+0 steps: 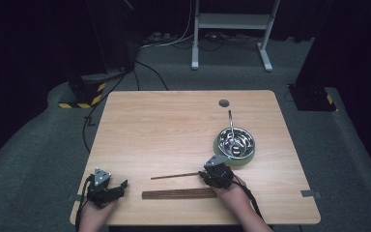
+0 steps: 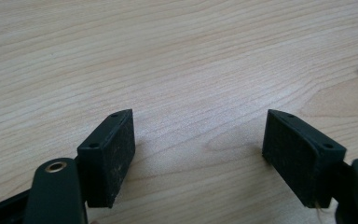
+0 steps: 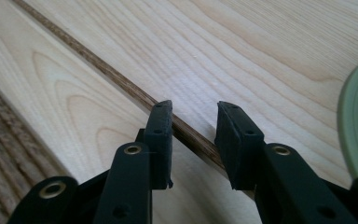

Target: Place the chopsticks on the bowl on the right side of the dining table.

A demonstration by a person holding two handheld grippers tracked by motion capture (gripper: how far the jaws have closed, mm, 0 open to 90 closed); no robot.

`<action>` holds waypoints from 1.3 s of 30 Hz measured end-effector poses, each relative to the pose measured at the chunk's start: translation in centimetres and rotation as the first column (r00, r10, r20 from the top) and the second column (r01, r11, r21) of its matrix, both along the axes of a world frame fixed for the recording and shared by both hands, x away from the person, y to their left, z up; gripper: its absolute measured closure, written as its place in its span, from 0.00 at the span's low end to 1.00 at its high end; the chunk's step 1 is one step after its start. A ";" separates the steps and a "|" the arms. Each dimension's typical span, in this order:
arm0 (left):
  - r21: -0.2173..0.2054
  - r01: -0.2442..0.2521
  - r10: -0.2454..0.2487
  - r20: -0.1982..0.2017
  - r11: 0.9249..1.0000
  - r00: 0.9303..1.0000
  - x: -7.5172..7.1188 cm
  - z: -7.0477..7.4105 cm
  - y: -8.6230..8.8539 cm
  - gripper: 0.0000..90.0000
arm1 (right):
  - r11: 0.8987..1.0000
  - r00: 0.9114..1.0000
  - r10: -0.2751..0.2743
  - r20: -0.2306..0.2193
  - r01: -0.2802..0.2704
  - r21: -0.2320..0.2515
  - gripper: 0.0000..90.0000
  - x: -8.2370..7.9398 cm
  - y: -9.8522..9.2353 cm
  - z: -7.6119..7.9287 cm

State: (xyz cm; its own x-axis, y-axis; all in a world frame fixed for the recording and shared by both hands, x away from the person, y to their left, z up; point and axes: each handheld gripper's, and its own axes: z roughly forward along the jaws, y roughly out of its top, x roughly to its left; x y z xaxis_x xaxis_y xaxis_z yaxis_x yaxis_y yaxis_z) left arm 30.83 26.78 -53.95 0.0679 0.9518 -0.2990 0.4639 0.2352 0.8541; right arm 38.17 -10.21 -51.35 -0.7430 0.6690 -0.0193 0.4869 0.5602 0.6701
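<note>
A thin dark wooden stick [image 1: 174, 176] lies on the light wooden table [image 1: 164, 130], pointing left from my right gripper [image 1: 204, 174]. In the right gripper view the stick [image 3: 98, 60] runs diagonally between the jaws of that gripper [image 3: 193, 109]. The pads stand a little apart on either side of it, with no visible pressure on it. My left gripper [image 1: 121, 188] rests near the table's front left corner. Its jaws [image 2: 198, 135] stand wide apart over bare wood with nothing between them.
A flat dark brown wooden strip [image 1: 178, 194] lies along the front edge, just below the stick. A steel bowl [image 1: 236, 140] with a metal utensil [image 1: 230, 121] in it sits on a green plate [image 1: 236, 163] right of my right gripper. A small round hole [image 1: 223, 103] marks the far side.
</note>
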 end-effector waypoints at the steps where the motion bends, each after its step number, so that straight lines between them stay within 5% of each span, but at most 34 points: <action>1: 0.000 0.000 0.000 0.000 1.000 1.000 0.0 0.0 0.0 0.28 | 1.000 1.000 0.000 0.000 0.000 0.000 0.74 0.0 0.0 0.0; 13: 0.013 0.053 -0.053 -0.020 0.998 0.998 -0.1 0.1 0.2 0.29 | 0.999 0.999 0.040 -0.009 -0.040 -0.021 0.84 0.4 0.4 0.2; 21: 0.006 0.044 -0.044 -0.016 0.999 0.999 -0.2 0.1 0.1 0.30 | 0.996 0.997 0.077 -0.011 -0.078 -0.039 0.90 0.1 1.2 0.3; 28: -0.005 0.036 -0.036 -0.013 0.999 0.999 -0.2 0.1 0.0 0.30 | 0.996 0.996 0.089 -0.012 -0.089 -0.030 0.81 0.4 1.7 0.7; 39: -0.005 0.029 -0.029 -0.014 1.000 0.999 -0.2 0.1 -0.1 0.30 | 0.989 0.990 0.143 -0.010 -0.144 -0.045 0.84 0.9 2.8 0.4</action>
